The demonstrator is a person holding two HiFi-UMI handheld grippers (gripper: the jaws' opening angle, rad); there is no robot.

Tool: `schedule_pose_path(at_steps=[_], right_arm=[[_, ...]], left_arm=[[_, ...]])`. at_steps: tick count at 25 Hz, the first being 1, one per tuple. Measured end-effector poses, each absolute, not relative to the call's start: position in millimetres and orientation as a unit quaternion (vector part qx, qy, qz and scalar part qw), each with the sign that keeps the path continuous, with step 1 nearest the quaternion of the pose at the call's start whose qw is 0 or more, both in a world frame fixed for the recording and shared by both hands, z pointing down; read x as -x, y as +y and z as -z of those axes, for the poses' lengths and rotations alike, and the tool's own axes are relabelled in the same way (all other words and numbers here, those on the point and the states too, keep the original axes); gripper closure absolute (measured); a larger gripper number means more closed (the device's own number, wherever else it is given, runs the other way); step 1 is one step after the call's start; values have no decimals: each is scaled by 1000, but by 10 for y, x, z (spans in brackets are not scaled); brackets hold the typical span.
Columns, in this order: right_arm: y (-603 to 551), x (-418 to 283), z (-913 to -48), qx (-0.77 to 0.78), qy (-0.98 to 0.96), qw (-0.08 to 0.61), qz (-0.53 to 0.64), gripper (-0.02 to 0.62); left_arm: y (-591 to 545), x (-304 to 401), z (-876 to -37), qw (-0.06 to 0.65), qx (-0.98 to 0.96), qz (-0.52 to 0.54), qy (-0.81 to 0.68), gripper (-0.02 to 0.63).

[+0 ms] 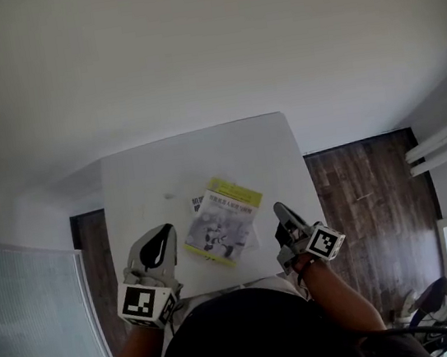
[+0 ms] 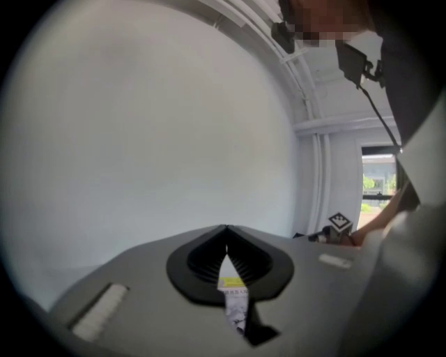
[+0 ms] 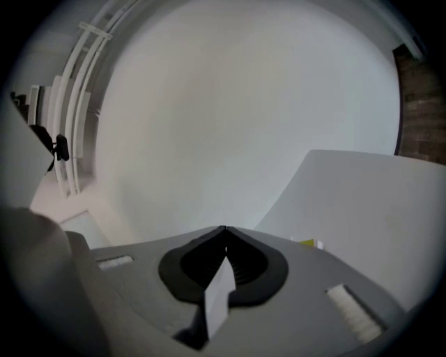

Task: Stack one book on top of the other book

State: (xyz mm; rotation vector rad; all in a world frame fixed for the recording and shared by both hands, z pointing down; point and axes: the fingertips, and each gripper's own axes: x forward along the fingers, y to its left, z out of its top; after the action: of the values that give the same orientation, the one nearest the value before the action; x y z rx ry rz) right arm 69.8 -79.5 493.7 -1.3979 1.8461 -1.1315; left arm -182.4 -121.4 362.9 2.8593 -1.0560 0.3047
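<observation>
A book with a yellow-green top band and an illustrated cover [image 1: 223, 222] lies near the front of the white table [image 1: 203, 156]. The edges of a second book [image 1: 196, 203] stick out from under it. My left gripper [image 1: 167, 227] is just left of the stack, jaws shut with nothing in them. In the left gripper view its tips [image 2: 226, 227] meet, and the cover [image 2: 233, 293] shows through the slit below them. My right gripper [image 1: 278, 206] is shut and empty to the right of the stack, off the table. Its tips [image 3: 225, 228] meet, and a yellow corner of the book [image 3: 310, 243] shows beyond.
Dark wooden floor [image 1: 377, 200] lies to the right of the table. A glass panel [image 1: 27, 311] stands at the left. Some dark gear [image 1: 441, 299] sits on the floor at the lower right. The person's body is against the table's near edge.
</observation>
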Motion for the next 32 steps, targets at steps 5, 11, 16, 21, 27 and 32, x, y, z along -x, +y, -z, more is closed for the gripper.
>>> schedule_pose_path(at_steps=[5,11,16,21,27,32], right_arm=[[-850,-767,-4877,541,721,218,374,592],[-896,-731,-4743,562,750,143,317,592],[-899,-659,-4716,576,775,59,254,592],[-886,-644,-4719,577,781,20,237,592],[-866,-690,-4758,584,775,15,241,594],[-833,-636,-4744,589,773,13,234,594]], left_arm=[[-1202,1775,-3697,46,-933,-110,-340,600],[-1209,1763,-3720,49,-932,-105,-343,600],[-1213,1742,-3756,53,-931,-102,-347,600],[-1191,1732,-3815,70,-929,-106,-347,600],[-1166,1702,-3789,65,-932,-98,-343,600],[-1114,1721,-3845,73,-932,-134,-328,600]])
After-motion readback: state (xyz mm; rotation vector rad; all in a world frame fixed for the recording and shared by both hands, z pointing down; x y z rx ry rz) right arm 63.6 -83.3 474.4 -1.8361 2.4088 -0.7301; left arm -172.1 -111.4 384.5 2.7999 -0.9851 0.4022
